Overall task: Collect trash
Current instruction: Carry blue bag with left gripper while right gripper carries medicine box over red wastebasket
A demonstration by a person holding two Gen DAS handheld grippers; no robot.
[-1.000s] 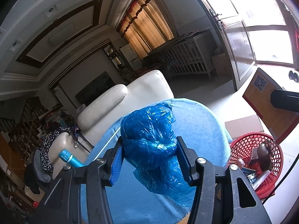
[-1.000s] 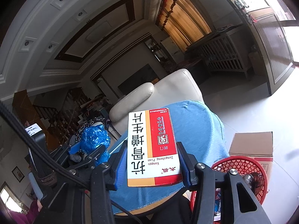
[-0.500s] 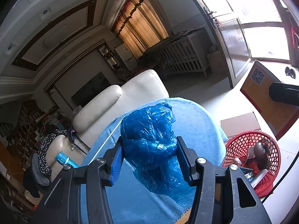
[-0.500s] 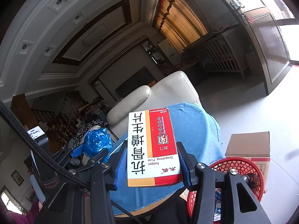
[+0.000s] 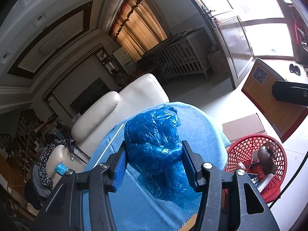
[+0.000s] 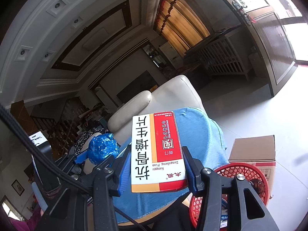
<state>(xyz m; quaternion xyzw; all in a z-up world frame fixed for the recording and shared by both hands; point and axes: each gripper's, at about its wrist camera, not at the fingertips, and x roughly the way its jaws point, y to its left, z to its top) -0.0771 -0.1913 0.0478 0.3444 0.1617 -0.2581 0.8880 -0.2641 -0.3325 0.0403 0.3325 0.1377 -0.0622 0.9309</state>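
A: Between the left gripper's (image 5: 154, 163) fingers, what's there?

B: A crumpled blue plastic bag (image 5: 156, 144), clamped from both sides, jaws about half closed on it. The loose end of the bag droops toward 5 o'clock over the blue cloth (image 5: 198, 127) that covers the table.

A: And the right gripper (image 6: 156, 165)?

B: Clenched on a red and white medicine box (image 6: 156, 150), pads pressing its long edges, printed face toward the camera, lettering upside down.

A: Any containers?

B: A red mesh basket (image 5: 248, 144) on the floor at 4 o'clock in the left wrist view, already holding a dark brown rounded lump, and some pale packaging. The right wrist view has the basket at 5 o'clock, with a cardboard box (image 6: 252, 148) just behind it, touching or nearly so.

A: Is either item in the basket?

B: No, both are held above the cloth.
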